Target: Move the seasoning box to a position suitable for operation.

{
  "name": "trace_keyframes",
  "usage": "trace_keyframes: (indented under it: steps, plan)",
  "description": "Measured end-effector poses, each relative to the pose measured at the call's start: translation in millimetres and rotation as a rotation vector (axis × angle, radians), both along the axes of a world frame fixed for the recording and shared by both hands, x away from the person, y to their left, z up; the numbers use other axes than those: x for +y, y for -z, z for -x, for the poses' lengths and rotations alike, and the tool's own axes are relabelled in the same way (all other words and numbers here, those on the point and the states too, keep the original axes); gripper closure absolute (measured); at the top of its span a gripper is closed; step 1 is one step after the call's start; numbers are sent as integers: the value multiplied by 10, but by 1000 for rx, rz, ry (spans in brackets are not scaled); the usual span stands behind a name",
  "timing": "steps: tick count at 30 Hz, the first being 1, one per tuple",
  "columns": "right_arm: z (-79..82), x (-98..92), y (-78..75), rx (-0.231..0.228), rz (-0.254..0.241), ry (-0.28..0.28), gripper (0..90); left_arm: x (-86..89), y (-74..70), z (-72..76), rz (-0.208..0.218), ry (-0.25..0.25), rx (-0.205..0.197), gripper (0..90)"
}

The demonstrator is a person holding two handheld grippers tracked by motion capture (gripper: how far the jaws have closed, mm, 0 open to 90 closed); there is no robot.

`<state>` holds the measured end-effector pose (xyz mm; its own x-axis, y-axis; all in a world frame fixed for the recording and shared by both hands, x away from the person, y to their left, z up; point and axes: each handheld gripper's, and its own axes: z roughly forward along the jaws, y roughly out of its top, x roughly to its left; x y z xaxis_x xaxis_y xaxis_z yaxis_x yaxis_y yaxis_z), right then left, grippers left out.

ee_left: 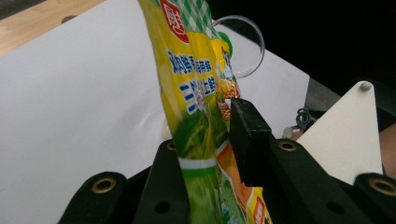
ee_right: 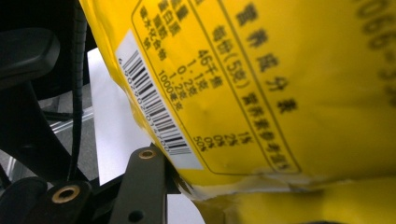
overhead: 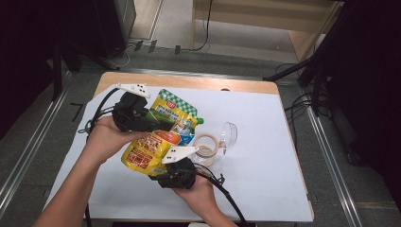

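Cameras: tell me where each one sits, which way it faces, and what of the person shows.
High view: above the person's side, looking forward and down on the table; both forearms, left hand-held gripper and right hand-held gripper show.
Left gripper view: rides the left hand-held gripper, looking along its black jaws at the yellow-green pouch between them.
Right gripper view: rides the right hand-held gripper, pressed close to the pouch's barcode side.
Shared: all three show the pouch; high and left views share the clear jar.
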<state>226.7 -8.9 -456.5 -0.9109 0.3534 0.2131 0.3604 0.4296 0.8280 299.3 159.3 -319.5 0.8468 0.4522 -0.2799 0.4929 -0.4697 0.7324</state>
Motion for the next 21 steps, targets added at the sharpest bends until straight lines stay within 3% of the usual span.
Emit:
trace_keyframes:
  steps: [5,9,14,21]
  plan:
    - [14,10,20,7,4,-11,662,-38,100,-27,17,-2,58,763]
    - [48,43,47,13,16,-22,671,-95,157,-44,-1,-8,107,763]
    - [56,43,52,23,12,-26,670,-122,182,-42,0,-14,134,769]
    - [96,69,81,42,13,-47,671,-190,236,-53,-33,-6,188,770]
